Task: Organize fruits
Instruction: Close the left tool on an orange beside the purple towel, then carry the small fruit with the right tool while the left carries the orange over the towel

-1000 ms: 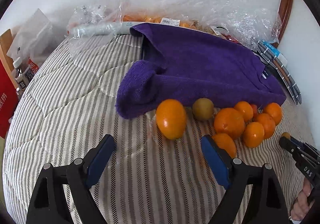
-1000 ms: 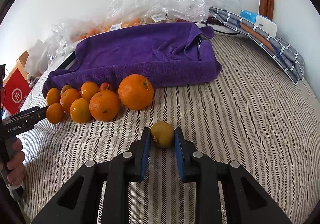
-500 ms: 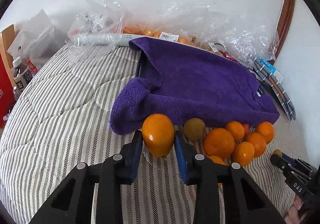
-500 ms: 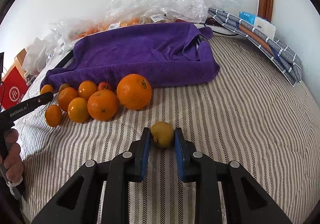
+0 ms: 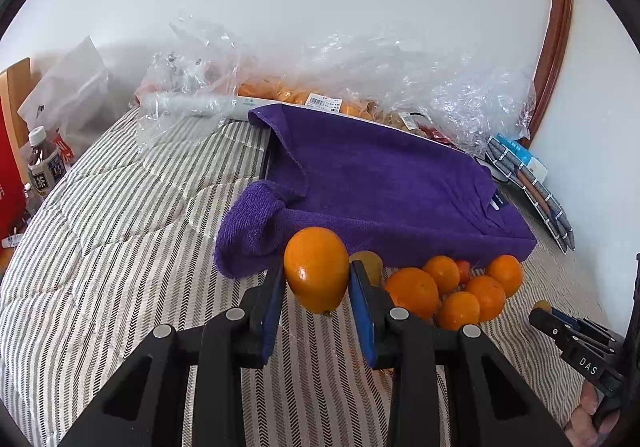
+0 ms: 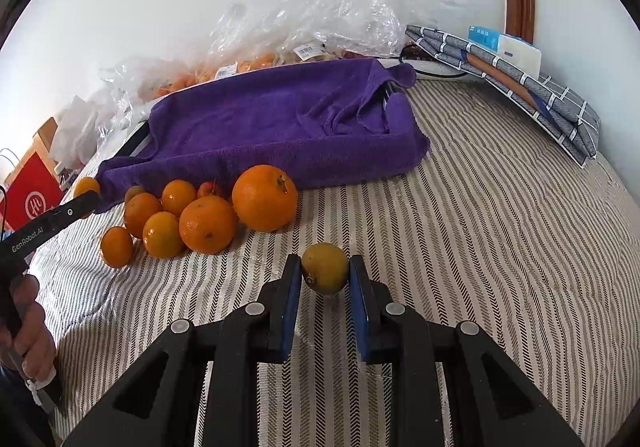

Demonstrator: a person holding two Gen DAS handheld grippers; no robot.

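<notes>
Both grippers hold fruit above the striped bed (image 6: 500, 215): the left gripper (image 5: 318, 283) clenches a large orange (image 5: 316, 269), the right gripper (image 6: 325, 279) a small yellow-green citrus (image 6: 325, 267). Next, probably, each goes to the purple towel-lined tray (image 6: 280, 115) beyond.

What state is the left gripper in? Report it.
Shut on the orange: the left gripper pads press both its sides.

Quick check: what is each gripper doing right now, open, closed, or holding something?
Left gripper: closed on an orange.
Right gripper: closed on a small yellowish fruit.
</notes>
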